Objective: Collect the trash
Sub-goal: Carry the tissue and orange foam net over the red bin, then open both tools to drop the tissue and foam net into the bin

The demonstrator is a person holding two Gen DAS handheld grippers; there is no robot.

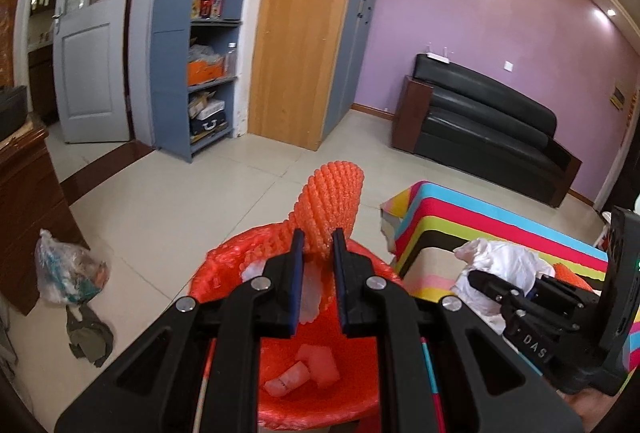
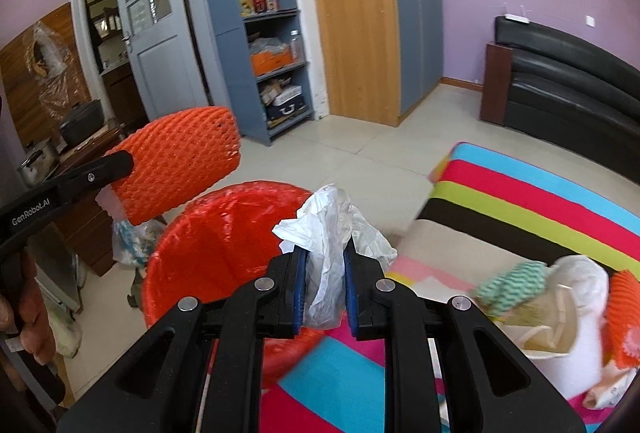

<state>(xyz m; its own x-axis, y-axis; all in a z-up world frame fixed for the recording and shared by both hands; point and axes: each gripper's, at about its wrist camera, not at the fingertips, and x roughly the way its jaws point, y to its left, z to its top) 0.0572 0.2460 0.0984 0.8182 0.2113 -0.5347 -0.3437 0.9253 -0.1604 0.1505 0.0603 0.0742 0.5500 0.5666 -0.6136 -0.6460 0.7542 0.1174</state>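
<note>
The striped cloth (image 2: 532,201) covers the surface to your right, and the red bin (image 1: 224,265), lined with a red bag, stands just beside its near edge, between your two tools. Small pale scraps (image 1: 304,373) lie at the bottom of the bin.

Your left tongs (image 1: 316,245) are pinching the orange foam net sleeve (image 1: 332,201): its lower end sits between the blue pads, and the rest stands up and away from the tips, above the far rim of the bin. From the right wrist view that same sleeve hangs over the bin's left rim.

Your right tongs (image 2: 325,261) are pressed on a crumpled white plastic bag (image 2: 332,225); the bag bunches out above the tips and trails down between the pads, held just above the bin's right rim, where it meets the striped cloth.

More trash waits on the cloth to your right: a white bag (image 2: 576,329) with a green-and-white net (image 2: 512,285) on top, and a second orange foam net (image 2: 624,317) touching its right side.

On the floor left of the bin, against the wooden cabinet (image 1: 32,201), lies a clear bag of rubbish (image 1: 68,269).
</note>
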